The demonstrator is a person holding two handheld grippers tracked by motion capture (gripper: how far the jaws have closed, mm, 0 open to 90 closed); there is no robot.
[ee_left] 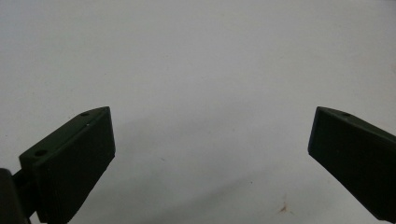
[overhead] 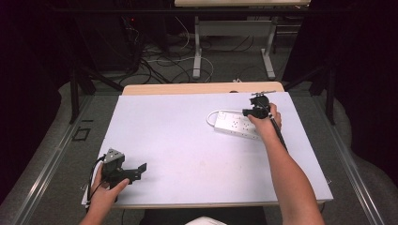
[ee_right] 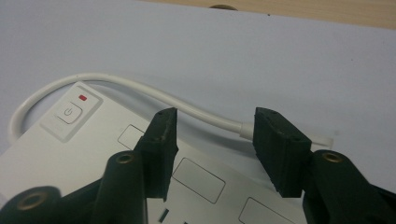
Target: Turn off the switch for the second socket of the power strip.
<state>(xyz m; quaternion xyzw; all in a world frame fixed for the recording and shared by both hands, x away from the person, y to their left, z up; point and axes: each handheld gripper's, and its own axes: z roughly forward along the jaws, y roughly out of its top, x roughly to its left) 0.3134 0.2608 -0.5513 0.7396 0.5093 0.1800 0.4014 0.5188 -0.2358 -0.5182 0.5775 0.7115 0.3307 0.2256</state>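
Right tool (overhead: 257, 112) hangs over the white power strip (overhead: 234, 123) near the bench's (overhead: 178, 140) far right corner, jaws half open with nothing gripped. The strip's long axis runs slantwise from far-left to near-right, switch end (ee_right: 70, 113) toward the bench middle. Its white cable (ee_right: 140, 91) loops off the switch end and runs past the tips just beyond the strip, so that's the likely next grab. Left tool (overhead: 123, 169) sits well apart by the near left corner, jaws wide and empty over bare bench

A lab: black curtains (overhead: 28, 70), loose floor cables (overhead: 159, 63), and a white-topped test table (overhead: 187, 140).
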